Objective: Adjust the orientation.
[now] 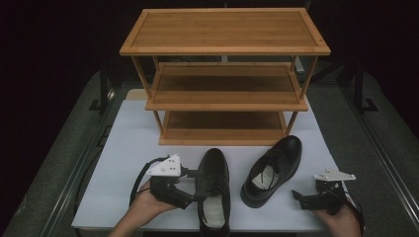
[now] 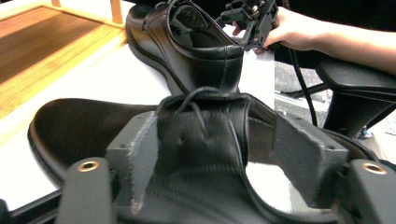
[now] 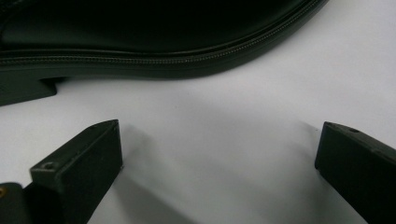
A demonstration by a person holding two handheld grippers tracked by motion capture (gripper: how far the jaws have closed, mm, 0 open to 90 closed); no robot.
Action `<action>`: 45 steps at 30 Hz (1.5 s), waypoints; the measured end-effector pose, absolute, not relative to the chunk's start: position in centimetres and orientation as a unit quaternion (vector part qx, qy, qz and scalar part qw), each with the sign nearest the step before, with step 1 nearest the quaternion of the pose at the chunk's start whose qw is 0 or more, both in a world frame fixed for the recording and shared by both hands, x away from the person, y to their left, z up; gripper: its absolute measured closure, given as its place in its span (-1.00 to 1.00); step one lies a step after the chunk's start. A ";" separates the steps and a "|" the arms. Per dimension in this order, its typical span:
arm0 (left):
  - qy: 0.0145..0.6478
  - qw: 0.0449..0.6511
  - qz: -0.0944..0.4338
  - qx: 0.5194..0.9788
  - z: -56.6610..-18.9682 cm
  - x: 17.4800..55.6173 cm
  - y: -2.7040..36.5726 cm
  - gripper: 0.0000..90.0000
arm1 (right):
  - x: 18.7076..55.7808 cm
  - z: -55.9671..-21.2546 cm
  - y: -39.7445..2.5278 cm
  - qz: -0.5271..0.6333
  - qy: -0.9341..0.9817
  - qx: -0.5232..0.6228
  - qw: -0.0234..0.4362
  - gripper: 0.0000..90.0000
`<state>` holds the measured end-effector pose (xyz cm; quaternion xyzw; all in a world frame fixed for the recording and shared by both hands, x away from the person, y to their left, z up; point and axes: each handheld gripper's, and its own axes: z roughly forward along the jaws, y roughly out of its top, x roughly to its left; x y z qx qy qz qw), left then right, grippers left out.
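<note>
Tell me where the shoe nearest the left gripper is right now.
In the high view the left shoe lies toe-forward on the white table, left of the other shoe, before the wooden rack; the left gripper straddles its laced top.

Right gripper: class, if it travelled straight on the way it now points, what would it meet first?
Most likely the side of the right-hand shoe, along its sole edge. The open right gripper points across bare white tabletop at it, with nothing between, though the gap's depth is unclear.
</note>
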<state>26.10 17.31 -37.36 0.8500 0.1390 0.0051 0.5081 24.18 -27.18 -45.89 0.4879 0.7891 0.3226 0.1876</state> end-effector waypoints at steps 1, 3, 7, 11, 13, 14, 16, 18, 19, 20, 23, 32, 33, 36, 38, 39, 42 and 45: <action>0.139 0.508 0.005 0.850 -37.4 26.1 17.3 -0.37 | 24.2 -45.9 -27.2 0.323 0.789 0.488 0.188 -0.99; 0.137 0.501 0.010 0.855 -37.6 26.2 16.7 -0.37 | 24.2 -45.9 -27.2 0.323 0.789 0.488 0.188 -0.99; 0.144 0.483 0.027 0.863 -38.2 26.6 16.1 -0.36 | 24.2 -45.9 -27.2 0.323 0.789 0.488 0.188 -0.99; 0.144 0.490 0.032 0.859 -38.6 27.0 15.9 -0.37 | 24.2 -45.9 -27.2 0.323 0.790 0.487 0.188 -0.99; 0.141 0.493 0.039 0.858 -38.5 27.0 15.8 -0.37 | 24.2 -45.9 -27.2 0.323 0.789 0.487 0.188 -0.99; 0.145 0.499 0.048 0.853 -38.4 27.2 16.0 -0.35 | 24.2 -45.9 -27.2 0.323 0.790 0.487 0.188 -0.99; 0.151 0.501 0.054 0.850 -38.3 27.6 16.4 -0.34 | 24.2 -45.9 -27.2 0.322 0.790 0.487 0.188 -0.99; 0.153 0.502 0.058 0.850 -38.3 27.7 16.5 -0.33 | 24.2 -45.9 -27.2 0.322 0.790 0.487 0.188 -0.99; 0.151 0.497 0.064 0.852 -38.5 27.9 16.5 -0.32 | 24.2 -45.9 -27.2 0.322 0.790 0.487 0.188 -0.99; 0.150 0.496 0.063 0.853 -38.6 27.9 16.4 -0.32 | 24.2 -45.9 -27.2 0.322 0.790 0.487 0.188 -0.99; 0.156 0.501 0.070 0.849 -38.7 28.1 16.5 -0.32 | 24.2 -45.9 -27.2 0.322 0.790 0.487 0.188 -0.99; 0.177 0.510 0.096 0.836 -39.2 29.6 16.3 -0.26 | 24.2 -45.9 -27.2 0.323 0.789 0.487 0.188 -0.99; 0.177 0.510 0.096 0.836 -39.2 29.6 16.3 -0.26 | 24.2 -45.9 -27.2 0.323 0.789 0.487 0.188 -0.99; 0.180 0.505 0.095 0.839 -39.4 30.1 15.9 -0.25 | 24.2 -45.9 -27.2 0.323 0.789 0.487 0.188 -0.99; 0.177 0.507 0.085 0.839 -39.5 30.1 15.8 -0.20 | 24.2 -45.9 -27.2 0.323 0.789 0.487 0.188 -0.99; 0.175 0.509 0.082 0.839 -39.6 30.1 15.7 -0.20 | 24.2 -45.9 -27.2 0.323 0.789 0.487 0.188 -0.99; 0.181 0.509 0.090 0.837 -39.5 30.0 15.8 -0.15 | 24.2 -45.9 -27.2 0.324 0.789 0.487 0.188 -0.99; 0.175 0.501 0.071 0.845 -39.5 30.0 15.9 -0.23 | 24.2 -45.9 -27.2 0.323 0.789 0.487 0.188 -0.99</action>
